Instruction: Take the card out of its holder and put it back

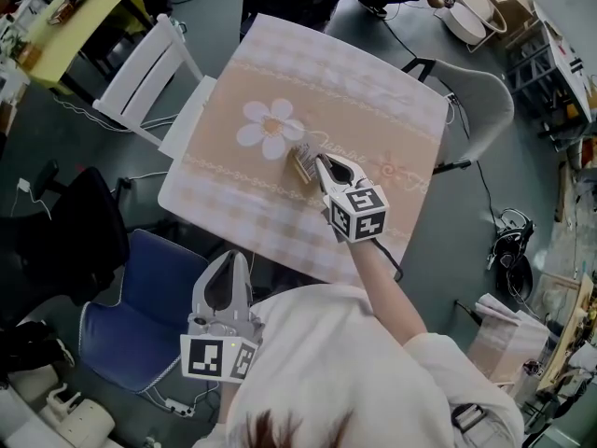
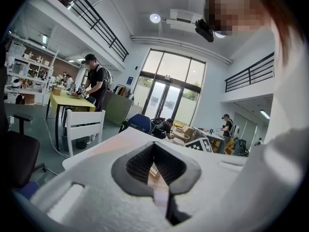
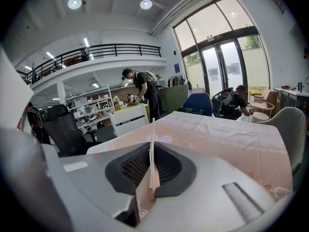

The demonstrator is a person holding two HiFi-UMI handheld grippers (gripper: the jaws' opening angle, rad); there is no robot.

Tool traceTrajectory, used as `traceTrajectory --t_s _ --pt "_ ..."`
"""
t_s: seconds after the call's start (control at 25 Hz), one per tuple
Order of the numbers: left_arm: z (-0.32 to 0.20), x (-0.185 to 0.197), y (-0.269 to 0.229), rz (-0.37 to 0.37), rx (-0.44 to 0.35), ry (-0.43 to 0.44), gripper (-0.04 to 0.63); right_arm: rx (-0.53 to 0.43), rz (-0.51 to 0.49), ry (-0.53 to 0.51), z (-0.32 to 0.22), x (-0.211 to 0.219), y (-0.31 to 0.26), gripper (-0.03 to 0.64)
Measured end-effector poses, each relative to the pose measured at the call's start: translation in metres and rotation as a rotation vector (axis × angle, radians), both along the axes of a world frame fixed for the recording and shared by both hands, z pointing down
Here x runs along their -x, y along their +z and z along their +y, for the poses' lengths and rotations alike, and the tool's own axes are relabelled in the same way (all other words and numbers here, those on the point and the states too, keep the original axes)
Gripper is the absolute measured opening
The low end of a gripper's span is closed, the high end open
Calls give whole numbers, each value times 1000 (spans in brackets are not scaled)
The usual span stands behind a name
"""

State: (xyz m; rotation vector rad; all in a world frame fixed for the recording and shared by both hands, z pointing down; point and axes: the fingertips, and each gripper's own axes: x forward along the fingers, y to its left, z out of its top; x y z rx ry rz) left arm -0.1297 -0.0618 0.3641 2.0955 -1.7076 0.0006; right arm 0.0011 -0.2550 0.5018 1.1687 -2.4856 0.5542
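Pinching the card (image 3: 154,178) edge-on, your right gripper (image 1: 320,162) has its fingers pressed narrow against both faces of it. The card is thin and pale and stands upright, its top edge rising above the fingers. From the head view it sits just beside the small tan holder (image 1: 300,164), next to the white daisy (image 1: 270,127) printed on the cloth. You cannot tell from any view whether its lower edge sits in the holder's slot.

Your right arm reaches forward over the surface (image 1: 373,91), with the gripper tilted gently downward. Your left gripper (image 1: 233,258) is held close to your body, off the near edge of the surface and above a blue chair (image 1: 140,315). Its fingers meet at the tips with nothing between them.

The surface carries a peach cloth with pink checked borders. A white chair (image 1: 140,77) stands at its far left corner and a grey chair (image 1: 485,101) on the right. Around you is a grey floor in a tall room with large windows and a balcony rail. A person (image 2: 96,86) stands at a yellow table (image 1: 65,26).
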Motion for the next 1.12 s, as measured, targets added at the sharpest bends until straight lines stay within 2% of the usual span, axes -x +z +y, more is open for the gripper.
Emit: traceTrajectory --t_s 0.68,0.84,1.12 --pt "0 6 -4 -2 -20 4 0 -58 -49 31 -6 -3 -33 15" --pt "2 5 -5 -1 -29 7 0 -79 -90 32 -5 -3 -46 15" --pt "3 8 -8 3 -47 21 0 -156 -122 39 -1 -5 -85 15"
